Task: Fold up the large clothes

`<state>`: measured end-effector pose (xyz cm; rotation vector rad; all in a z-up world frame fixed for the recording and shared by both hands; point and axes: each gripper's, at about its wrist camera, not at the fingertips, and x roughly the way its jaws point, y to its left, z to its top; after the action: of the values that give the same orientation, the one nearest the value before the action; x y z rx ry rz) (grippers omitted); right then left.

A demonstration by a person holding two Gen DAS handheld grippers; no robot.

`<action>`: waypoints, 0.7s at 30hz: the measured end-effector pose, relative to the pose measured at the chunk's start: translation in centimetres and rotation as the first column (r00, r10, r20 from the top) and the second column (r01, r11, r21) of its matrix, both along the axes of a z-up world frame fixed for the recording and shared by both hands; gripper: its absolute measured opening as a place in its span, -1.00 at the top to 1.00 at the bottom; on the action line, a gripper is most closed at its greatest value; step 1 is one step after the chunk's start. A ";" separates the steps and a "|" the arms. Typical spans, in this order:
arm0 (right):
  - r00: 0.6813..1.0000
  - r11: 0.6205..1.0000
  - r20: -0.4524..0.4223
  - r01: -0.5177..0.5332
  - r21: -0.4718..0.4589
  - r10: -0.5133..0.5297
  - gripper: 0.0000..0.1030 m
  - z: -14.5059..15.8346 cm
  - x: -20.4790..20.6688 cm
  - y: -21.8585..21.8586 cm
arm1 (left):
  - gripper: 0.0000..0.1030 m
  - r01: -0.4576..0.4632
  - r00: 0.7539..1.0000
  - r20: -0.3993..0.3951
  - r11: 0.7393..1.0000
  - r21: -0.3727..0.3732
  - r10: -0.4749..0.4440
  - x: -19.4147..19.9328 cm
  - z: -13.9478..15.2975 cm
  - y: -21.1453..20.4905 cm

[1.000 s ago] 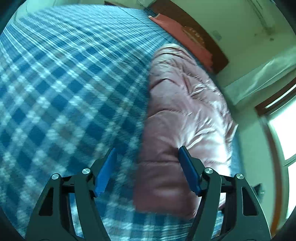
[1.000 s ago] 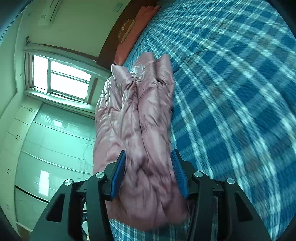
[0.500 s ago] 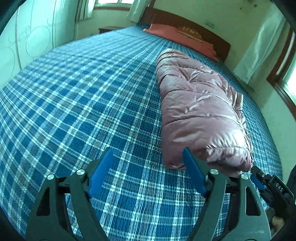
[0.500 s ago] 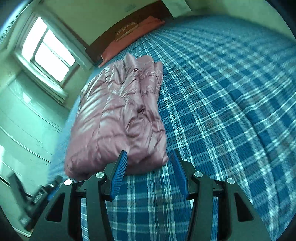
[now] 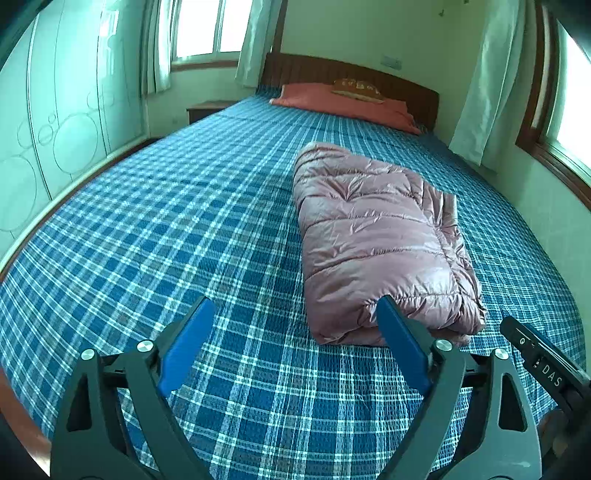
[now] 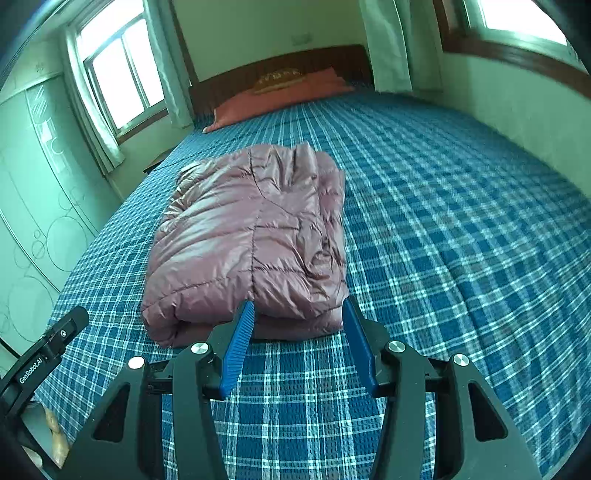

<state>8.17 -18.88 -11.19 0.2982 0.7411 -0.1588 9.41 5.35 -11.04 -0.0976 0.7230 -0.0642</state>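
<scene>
Pink puffer jacket [image 5: 373, 236] is lying folded into a bundle on the blue plaid bedspread [image 5: 166, 221], long axis running toward the headboard. Left gripper [image 5: 291, 343] is opening, jaws wide, nothing between them; jacket sitting ahead and to its right. Right gripper [image 6: 299, 339] is hanging half apart, empty, jacket's near end just ahead. Right is nearer.

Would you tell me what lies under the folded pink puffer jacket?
The pink puffer jacket rests on the blue plaid bedspread. Whatever lies directly beneath it is covered.

Daylit bedroom [image 5: 369, 33], possibly mirrored wardrobe [image 5: 55, 122]
</scene>
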 end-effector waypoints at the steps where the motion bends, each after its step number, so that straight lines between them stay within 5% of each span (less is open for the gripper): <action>1: 1.000 1.000 0.007 0.001 -0.017 -0.001 -0.11 0.3 -0.1 0.2 | -0.79 -0.005 1.000 0.008 1.000 0.012 0.005 -0.1 0.2 -0.1; 21: 0.999 0.992 0.050 0.000 -0.126 0.006 -0.16 2.4 -0.8 2.5 | -0.82 0.005 0.998 0.061 0.999 0.048 -0.008 -1.2 2.0 -0.8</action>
<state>7.33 -16.34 -8.76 0.1804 0.6786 -0.1938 8.25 4.52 -9.07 -0.0471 0.6635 -0.0556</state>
